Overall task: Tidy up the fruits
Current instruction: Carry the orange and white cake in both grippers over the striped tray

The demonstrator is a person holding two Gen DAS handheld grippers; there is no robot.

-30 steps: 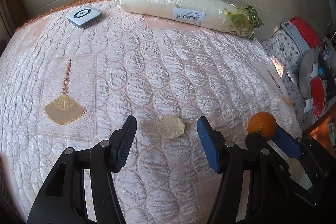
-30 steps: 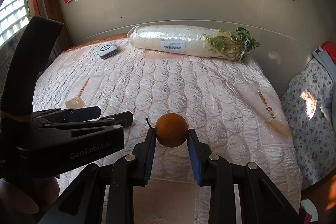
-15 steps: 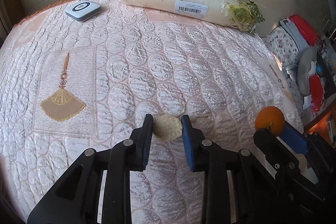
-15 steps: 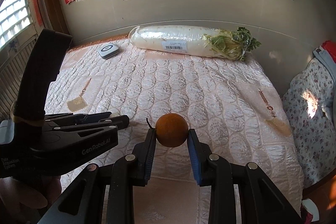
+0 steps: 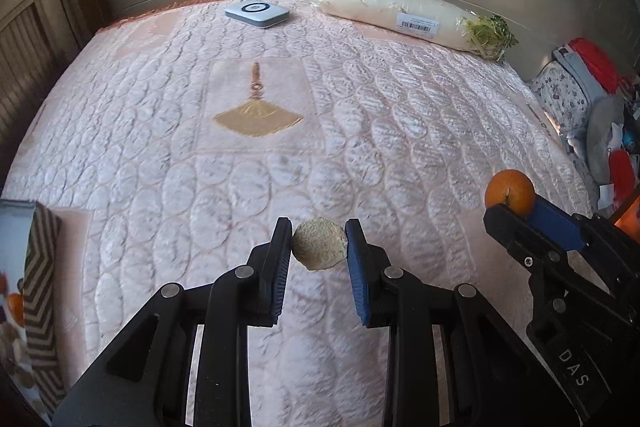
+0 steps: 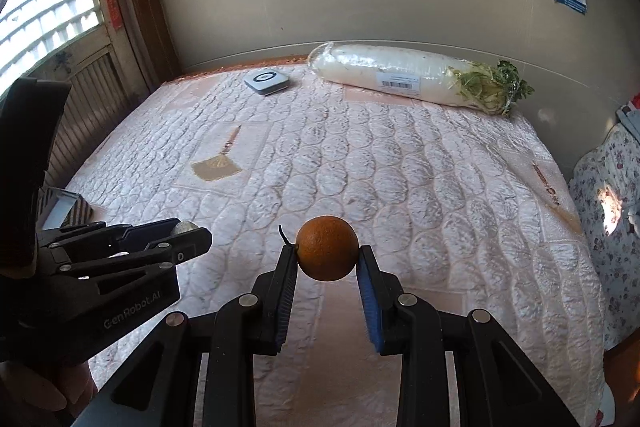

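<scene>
**Inspector:** Left wrist view first. What have you got hold of?

**Operator:** My left gripper [image 5: 319, 242] is closed down to the width of a small tan, rough-skinned fruit [image 5: 319, 243], pinched at its two sides and held above the quilted bed cover [image 5: 400, 131]. I judge it light and fairly firm; the dry, coarse skin should not slip on the pads. I cannot name the fruit with certainty. At far right my right gripper [image 5: 516, 205] carries an orange [image 5: 510, 189].

**Inspector:** Anything obscured there?

**Operator:** A patterned box [image 5: 38, 287] at the left edge is cut off; its contents are too blurred to read. The fruit's underside is hidden.

**Inspector:** Right wrist view.

**Operator:** The right gripper [image 6: 327, 259] is clamped on the orange [image 6: 327, 253] across its middle, stem to the left, clear of the cover. It is round, light and somewhat yielding, so I judge a moderate squeeze at the widest part best; it could roll out if gripped off-centre. The left gripper [image 6: 188, 233] shows side-on, with only a sliver of its fruit visible. A wrapped daikon radish [image 6: 400, 79] and a small grey device [image 6: 267, 81] lie well apart by the wall.
</scene>
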